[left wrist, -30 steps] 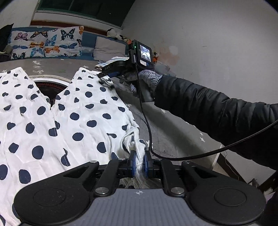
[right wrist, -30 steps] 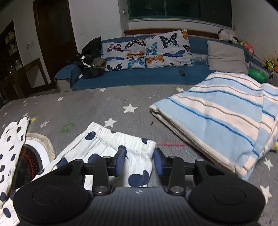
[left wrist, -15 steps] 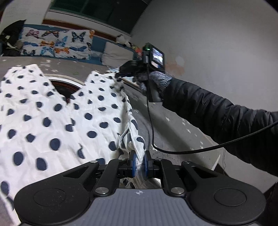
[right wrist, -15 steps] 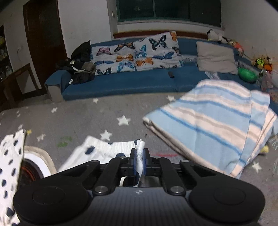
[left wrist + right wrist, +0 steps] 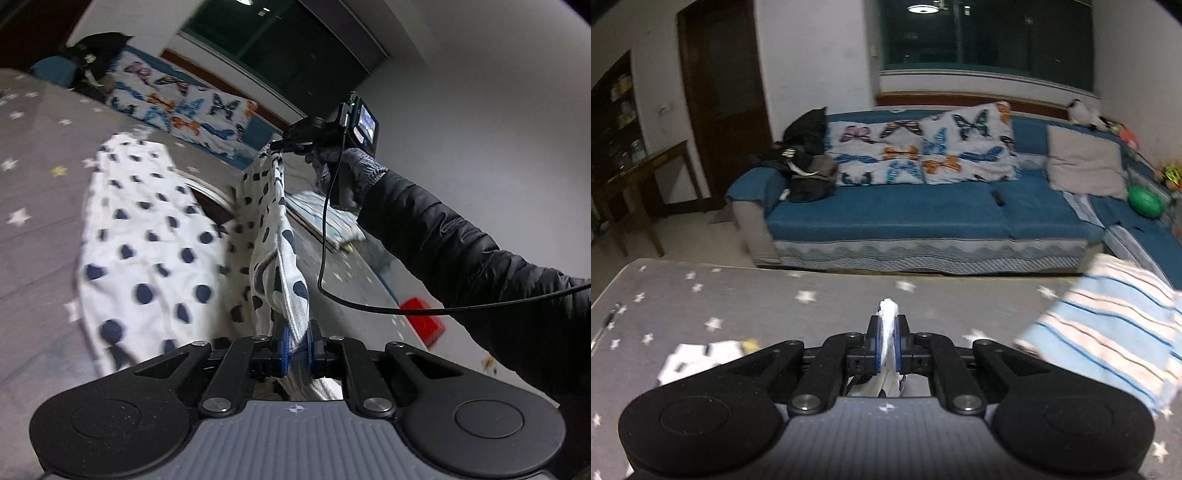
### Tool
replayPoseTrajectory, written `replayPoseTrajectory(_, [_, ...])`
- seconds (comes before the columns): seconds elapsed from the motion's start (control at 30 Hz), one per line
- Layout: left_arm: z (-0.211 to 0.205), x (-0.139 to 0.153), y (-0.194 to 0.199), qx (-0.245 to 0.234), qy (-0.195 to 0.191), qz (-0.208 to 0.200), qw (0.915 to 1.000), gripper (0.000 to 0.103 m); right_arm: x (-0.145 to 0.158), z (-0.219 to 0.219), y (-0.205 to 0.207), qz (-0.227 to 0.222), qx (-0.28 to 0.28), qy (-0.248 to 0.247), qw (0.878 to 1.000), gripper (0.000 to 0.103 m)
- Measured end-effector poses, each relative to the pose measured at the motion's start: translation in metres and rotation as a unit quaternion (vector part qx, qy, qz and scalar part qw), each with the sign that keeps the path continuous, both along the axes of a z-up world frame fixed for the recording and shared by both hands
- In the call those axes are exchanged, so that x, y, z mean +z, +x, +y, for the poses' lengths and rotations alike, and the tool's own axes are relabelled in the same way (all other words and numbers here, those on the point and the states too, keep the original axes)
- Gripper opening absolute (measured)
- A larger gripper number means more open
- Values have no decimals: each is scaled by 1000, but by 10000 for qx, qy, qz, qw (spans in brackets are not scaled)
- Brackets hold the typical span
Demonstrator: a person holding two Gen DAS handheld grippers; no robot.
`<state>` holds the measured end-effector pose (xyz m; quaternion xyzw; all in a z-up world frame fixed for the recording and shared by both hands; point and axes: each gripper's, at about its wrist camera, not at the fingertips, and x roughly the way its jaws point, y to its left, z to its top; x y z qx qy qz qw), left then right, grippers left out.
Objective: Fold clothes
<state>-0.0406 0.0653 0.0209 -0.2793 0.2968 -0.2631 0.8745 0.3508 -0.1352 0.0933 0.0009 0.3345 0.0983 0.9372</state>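
**A dim living room with a blue sofa under a dark window**

A long blue fabric sofa (image 5: 923, 214) runs along the far wall and turns the corner at the right. Two white cushions printed with butterflies (image 5: 923, 151) lean on its back, a plain grey cushion (image 5: 1084, 166) stands further right, and a heap of dark clothes (image 5: 803, 166) sits at its left end. Above it, a wide dark window (image 5: 986, 33) reflects a round ceiling lamp (image 5: 921, 8). The white plastered walls (image 5: 812, 55) meet a dark brown wooden door (image 5: 727, 85) at the left, with a brown wooden side table (image 5: 635, 181) beside it. A grey star-printed cloth surface (image 5: 738, 295) fills the foreground.
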Motion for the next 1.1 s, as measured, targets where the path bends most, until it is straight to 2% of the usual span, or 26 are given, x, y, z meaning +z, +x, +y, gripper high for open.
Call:
replayPoseTrajectory(0.23, [43,-12,-21,509,-329,205,9979,10,-1,96,9,-51,428,-213,9988,6])
replayPoseTrajectory(0.4, [59,-21,-34,773,-421,377,9954,10,-20,163,13,51,804,-415,9959,6])
replayPoseTrajectory(0.57, [67,-26,-44,892,-505,494,9935,10,-44,209,13,174,1044,-532,9930,6])
replayPoseTrajectory(0.63, [69,-28,-48,930,-518,569,9927,10,-51,219,10,224,1113,-477,9924,7])
replayPoseTrajectory(0.73, [71,-32,-54,989,-524,688,9913,10,-59,227,10,426,1329,-112,9901,11])
replayPoseTrajectory(0.87, [72,-34,-59,1022,-499,778,9905,11,-54,217,7,508,1537,259,9865,15])
replayPoseTrajectory(1.0, [69,-36,-59,978,-472,769,9911,12,-48,203,8,451,1599,-92,9861,15])
replayPoseTrajectory(1.1, [66,-36,-60,973,-416,780,9913,14,-53,195,8,585,1695,-389,9830,16])
